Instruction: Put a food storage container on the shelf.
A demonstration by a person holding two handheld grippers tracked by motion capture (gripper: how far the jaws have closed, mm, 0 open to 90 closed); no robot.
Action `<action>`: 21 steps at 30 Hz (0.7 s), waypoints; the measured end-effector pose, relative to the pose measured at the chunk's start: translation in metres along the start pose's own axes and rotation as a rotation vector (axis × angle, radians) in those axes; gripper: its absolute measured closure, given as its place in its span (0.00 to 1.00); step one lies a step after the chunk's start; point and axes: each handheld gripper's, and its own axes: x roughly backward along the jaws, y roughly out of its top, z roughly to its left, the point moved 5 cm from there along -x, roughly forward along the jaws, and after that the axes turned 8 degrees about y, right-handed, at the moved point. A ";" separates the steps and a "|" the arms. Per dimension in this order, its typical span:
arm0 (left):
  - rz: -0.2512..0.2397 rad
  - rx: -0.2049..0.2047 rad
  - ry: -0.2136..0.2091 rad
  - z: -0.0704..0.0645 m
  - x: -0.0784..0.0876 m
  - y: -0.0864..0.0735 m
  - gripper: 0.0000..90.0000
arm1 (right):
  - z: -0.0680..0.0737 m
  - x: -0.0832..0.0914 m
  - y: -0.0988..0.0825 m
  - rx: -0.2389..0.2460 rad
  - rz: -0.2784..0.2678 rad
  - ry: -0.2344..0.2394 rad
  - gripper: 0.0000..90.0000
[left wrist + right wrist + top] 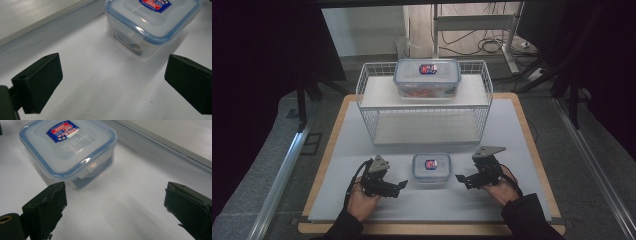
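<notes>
A small clear food box with a blue-rimmed lid and a red-and-blue label (431, 168) (152, 22) (68, 148) rests on the white table mat near the front. My left gripper (401, 185) (113, 85) sits just left of it, jaws wide apart with nothing between them. To the box's right, my right gripper (460, 179) (115, 212) points at it, open and empty as well. A larger box of the same kind (427, 76) stands on the top shelf of the white wire rack (367, 85) behind.
The rack's lower shelf (424, 127) is bare. The white mat (512, 130) lies on a wooden board (526, 120) whose edges show at the left, right and front. Black frames and cables stand beyond the table.
</notes>
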 end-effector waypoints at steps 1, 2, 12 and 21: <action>0.012 0.001 -0.006 0.000 0.000 0.002 0.02 | 0.000 -0.001 0.001 -0.002 0.000 0.008 0.04; 0.017 0.004 -0.006 0.000 0.000 0.003 0.02 | 0.001 -0.001 0.002 -0.002 -0.001 0.012 0.04; 0.008 0.059 -0.120 -0.004 -0.006 0.029 0.04 | 0.009 -0.009 0.016 -0.022 -0.013 0.039 0.01; 0.066 0.093 -0.186 -0.009 -0.030 0.035 0.06 | 0.013 -0.018 0.024 -0.062 0.015 0.073 0.10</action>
